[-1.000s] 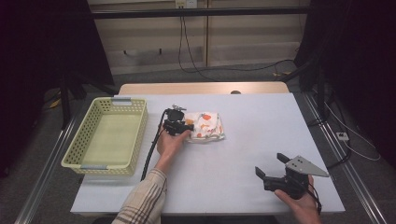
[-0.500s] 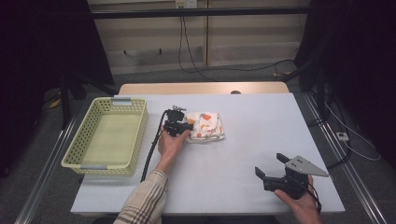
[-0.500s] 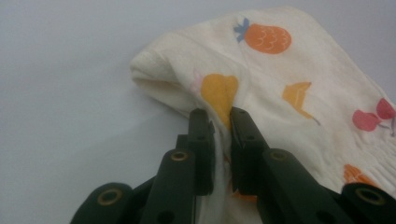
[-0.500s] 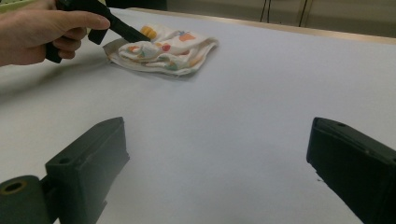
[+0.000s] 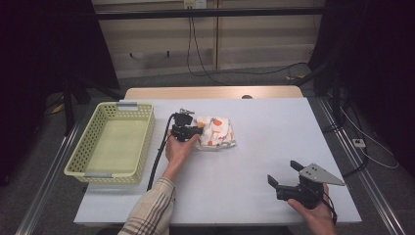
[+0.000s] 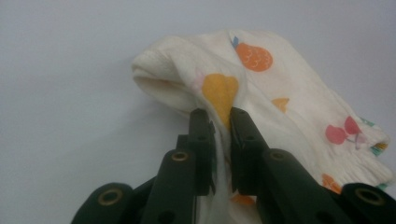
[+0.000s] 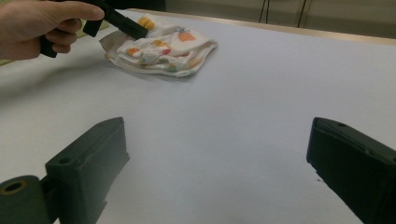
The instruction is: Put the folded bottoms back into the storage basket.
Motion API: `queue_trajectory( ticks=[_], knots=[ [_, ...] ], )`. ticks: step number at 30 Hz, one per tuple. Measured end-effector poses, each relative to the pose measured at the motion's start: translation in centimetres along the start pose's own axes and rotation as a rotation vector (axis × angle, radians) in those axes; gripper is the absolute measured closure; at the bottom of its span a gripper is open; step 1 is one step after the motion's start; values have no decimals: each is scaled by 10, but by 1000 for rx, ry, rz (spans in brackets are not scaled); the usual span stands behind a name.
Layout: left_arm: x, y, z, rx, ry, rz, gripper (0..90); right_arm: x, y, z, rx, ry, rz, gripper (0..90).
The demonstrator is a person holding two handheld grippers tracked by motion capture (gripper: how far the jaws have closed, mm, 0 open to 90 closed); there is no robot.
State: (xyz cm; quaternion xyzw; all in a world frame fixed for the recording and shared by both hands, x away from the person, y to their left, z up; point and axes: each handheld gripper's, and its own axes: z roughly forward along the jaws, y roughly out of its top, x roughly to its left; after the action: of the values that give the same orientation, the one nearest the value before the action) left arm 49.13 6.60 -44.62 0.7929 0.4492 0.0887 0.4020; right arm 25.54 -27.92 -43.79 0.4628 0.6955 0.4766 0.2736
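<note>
The left gripper point(image 6: 219, 116) has just closed its 2 jaws and now pinches a fold of the fruit-printed cloth point(image 5: 216, 132), which lies crumpled on the white table point(image 5: 254, 161) just right of the yellow basket point(image 5: 112, 143). The right gripper point(image 5: 285, 174) rests near the table's front right corner, well apart from the cloth, its jaws wide open and holding nothing.

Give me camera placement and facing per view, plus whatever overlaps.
High view: fixed above the person's side, looking forward and down on the white table; forearms, left gripper, right gripper, yellow basket.
Left gripper view: rides the left gripper, looks along jaws shut on the fruit-print cloth.
Right gripper view: rides the right gripper, low across the table, jaws open; left hand far off.
Shared: all three show the fruit-print cloth.
</note>
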Motion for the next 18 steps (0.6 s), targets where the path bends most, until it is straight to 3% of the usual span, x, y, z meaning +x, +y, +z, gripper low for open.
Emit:
queue_trajectory(
  ticks=[10,18],
  knots=[
    [-3,6,-10,-39,-45,3,815,0,0,0,2,0,-2,53],
    [-8,11,-17,-70,-47,36,815,0,0,0,0,0,-1,53]
  ],
)
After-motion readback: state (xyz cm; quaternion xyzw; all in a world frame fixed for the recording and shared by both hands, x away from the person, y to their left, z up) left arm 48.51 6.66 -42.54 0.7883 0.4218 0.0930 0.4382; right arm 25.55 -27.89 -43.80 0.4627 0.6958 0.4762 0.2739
